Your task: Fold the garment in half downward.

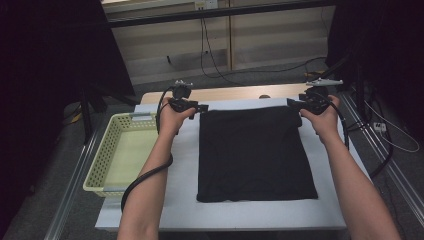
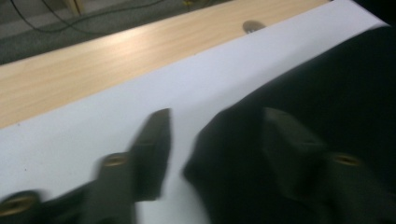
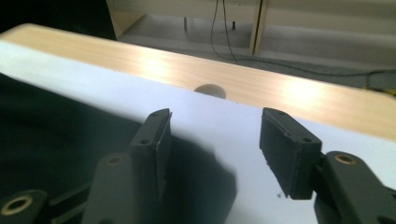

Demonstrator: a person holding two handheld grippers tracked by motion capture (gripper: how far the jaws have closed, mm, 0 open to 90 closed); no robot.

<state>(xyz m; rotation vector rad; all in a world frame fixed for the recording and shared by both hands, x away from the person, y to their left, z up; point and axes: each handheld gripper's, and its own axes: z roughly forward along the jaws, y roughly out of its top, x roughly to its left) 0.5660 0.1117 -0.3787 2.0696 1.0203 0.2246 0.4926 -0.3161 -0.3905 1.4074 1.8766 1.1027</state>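
A black cloth (image 1: 255,150) lies folded flat in a near square on the white table sheet (image 1: 180,170). My left gripper (image 1: 201,107) is at the cloth's far left corner and my right gripper (image 1: 293,103) at its far right corner, each held in a hand. In the left gripper view my gripper (image 2: 215,140) stands open, its right jaw over the cloth (image 2: 327,93) and its left jaw over the bare sheet. In the right gripper view my gripper (image 3: 215,144) is open too. The corner of the cloth (image 3: 56,140) lies below the gap and the pads are not pressing on it.
A pale yellow-green mesh basket (image 1: 116,131) stands against the table's left side, with nothing in it. A light wood strip (image 1: 235,92) with a round hole (image 3: 210,90) runs along the far edge. Cables trail on the floor beyond.
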